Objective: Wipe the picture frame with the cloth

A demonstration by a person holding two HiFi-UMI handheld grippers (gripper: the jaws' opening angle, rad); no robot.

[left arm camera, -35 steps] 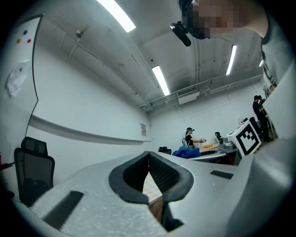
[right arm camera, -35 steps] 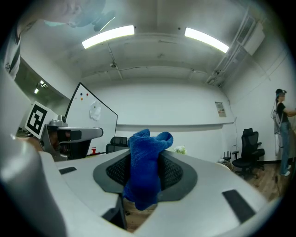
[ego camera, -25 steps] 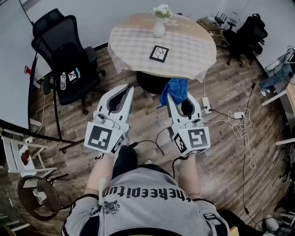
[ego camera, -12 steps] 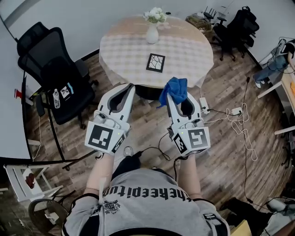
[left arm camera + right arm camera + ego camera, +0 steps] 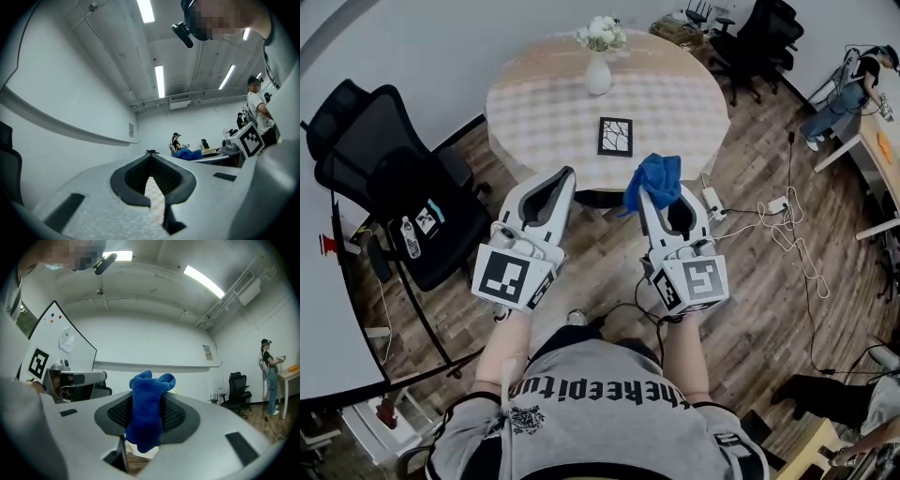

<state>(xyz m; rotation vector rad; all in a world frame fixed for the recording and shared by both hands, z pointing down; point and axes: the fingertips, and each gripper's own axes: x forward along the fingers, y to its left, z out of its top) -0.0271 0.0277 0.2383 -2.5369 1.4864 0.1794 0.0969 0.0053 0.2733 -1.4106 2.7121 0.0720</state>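
Note:
A dark picture frame (image 5: 615, 136) lies flat near the front of the round table (image 5: 534, 103), which has a checked cover. In the head view my right gripper (image 5: 650, 191) is held in the air just short of the table's near edge, shut on a bunched blue cloth (image 5: 654, 180). In the right gripper view the cloth (image 5: 147, 408) sticks up between the black pads. My left gripper (image 5: 565, 175) is beside it at the same height, to the frame's lower left. Its jaws are shut with nothing in them (image 5: 151, 157).
A white vase of flowers (image 5: 598, 58) stands at the table's far side. A black office chair (image 5: 403, 187) is on the left, more chairs (image 5: 759, 33) at the back right. Cables and a power strip (image 5: 778, 206) lie on the wooden floor at the right. A person (image 5: 267, 376) stands far off.
The table and picture frame have come nearer and slid down-left in the head view. Both grippers keep the same pose, and the cloth stays in the right one.

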